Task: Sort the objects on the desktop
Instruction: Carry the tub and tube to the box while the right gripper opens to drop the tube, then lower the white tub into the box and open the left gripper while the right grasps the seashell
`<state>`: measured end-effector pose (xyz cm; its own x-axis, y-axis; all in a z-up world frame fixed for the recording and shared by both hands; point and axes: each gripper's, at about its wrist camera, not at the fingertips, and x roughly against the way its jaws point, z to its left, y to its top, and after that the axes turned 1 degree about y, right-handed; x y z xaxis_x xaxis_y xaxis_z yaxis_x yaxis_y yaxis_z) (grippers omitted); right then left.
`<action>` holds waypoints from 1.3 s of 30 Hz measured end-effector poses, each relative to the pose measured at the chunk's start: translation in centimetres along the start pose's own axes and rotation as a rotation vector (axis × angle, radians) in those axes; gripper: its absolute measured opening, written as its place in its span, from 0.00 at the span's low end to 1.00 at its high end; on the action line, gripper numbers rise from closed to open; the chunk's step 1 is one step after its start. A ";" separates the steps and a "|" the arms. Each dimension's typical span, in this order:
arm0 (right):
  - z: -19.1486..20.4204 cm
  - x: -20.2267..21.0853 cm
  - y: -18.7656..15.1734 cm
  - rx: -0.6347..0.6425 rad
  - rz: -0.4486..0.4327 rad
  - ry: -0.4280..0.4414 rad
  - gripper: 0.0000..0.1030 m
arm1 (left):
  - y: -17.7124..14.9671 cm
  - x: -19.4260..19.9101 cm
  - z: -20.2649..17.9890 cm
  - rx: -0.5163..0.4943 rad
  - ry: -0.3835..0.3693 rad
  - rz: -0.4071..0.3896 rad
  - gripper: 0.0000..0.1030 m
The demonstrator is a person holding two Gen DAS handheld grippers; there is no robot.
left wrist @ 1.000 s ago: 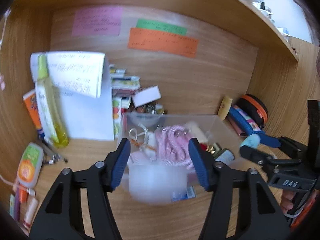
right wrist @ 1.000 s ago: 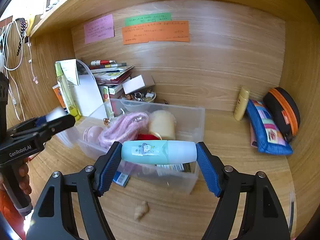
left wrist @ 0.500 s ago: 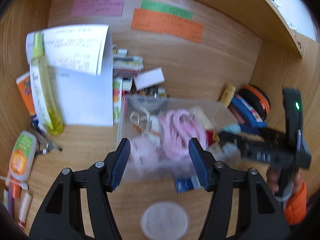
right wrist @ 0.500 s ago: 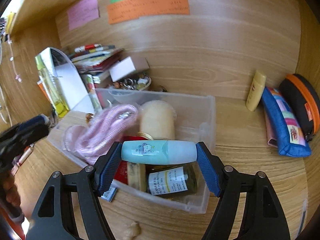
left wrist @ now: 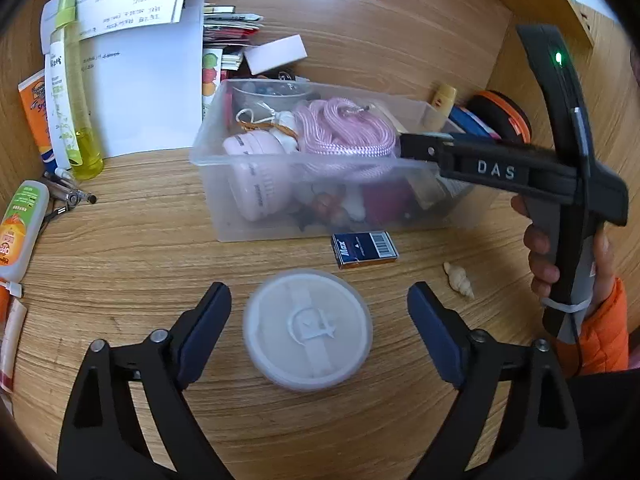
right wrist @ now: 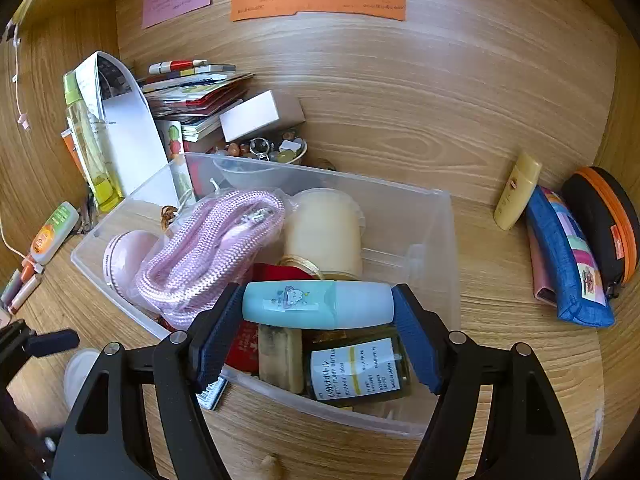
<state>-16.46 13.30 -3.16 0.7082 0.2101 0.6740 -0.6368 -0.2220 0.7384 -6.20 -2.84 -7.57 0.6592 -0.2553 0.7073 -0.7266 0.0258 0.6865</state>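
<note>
A round white lidded container (left wrist: pixel 306 330) lies flat on the wooden desk in front of the clear plastic bin (left wrist: pixel 212 152). My left gripper (left wrist: pixel 319 296) straddles it, jaws opening, with a gap between each pad and the container. My right gripper (right wrist: pixel 318 314) is shut on a light-blue bottle (right wrist: pixel 304 304), held crosswise above the near right part of the bin (right wrist: pixel 440 240). In the left wrist view the right gripper (left wrist: pixel 416 146) reaches over the bin from the right, and the bottle is hidden there.
The bin holds a pink rope (right wrist: pixel 208 248), a cream jar (right wrist: pixel 324 232) and a labelled dark bottle (right wrist: pixel 356 372). A dark-blue small box (left wrist: pixel 365 245) and a shell (left wrist: pixel 459 280) lie before it. Pouches (right wrist: pixel 568 264) sit right; papers, bottles (left wrist: pixel 74 92) and tubes stand left.
The left gripper dropped toward the desk, let go of the round container and spread its jaws wide. The right gripper carried the blue bottle in over the bin.
</note>
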 end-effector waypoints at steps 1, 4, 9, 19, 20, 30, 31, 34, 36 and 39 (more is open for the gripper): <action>0.2 0.1 0.0 0.003 -0.001 -0.007 0.69 | -0.1 -0.2 -0.1 -0.002 0.004 0.005 0.90; 0.6 0.0 0.2 0.006 0.002 -0.022 0.71 | 0.0 -0.8 0.1 0.012 0.019 0.029 0.90; 0.4 0.1 0.1 -0.006 0.013 -0.009 0.74 | -0.1 -1.5 0.6 0.045 0.045 0.064 0.90; 1.0 2.6 -0.3 0.020 -0.043 0.018 0.82 | -0.4 -2.2 -0.6 -0.030 0.111 0.069 0.67; 1.0 2.9 -0.4 0.018 -0.046 0.020 0.82 | -0.4 -2.2 -0.9 -0.049 0.125 0.068 0.63; -0.3 4.9 -2.8 -0.014 -0.046 0.014 0.83 | -0.4 -1.3 -0.3 0.001 0.130 0.033 0.63; -0.4 5.1 -3.1 -0.014 -0.043 0.014 0.83 | -0.2 -1.0 -0.2 0.011 0.127 0.021 0.63; -0.3 5.7 -4.0 0.011 -0.044 -0.008 0.83 | 0.6 0.2 0.0 0.029 0.121 -0.020 0.63; -0.1 5.9 -4.6 0.030 -0.042 -0.017 0.83 | 1.3 0.9 0.3 0.033 0.121 -0.040 0.63; 0.3 6.2 -5.4 0.056 -0.041 -0.017 0.83 | 2.8 2.0 0.7 0.042 0.119 -0.081 0.63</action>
<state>-8.53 15.55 -2.98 0.7385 0.2042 0.6426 -0.5897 -0.2664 0.7624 -7.07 -4.00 -4.37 0.7326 -0.1380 0.6665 -0.6758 -0.0311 0.7364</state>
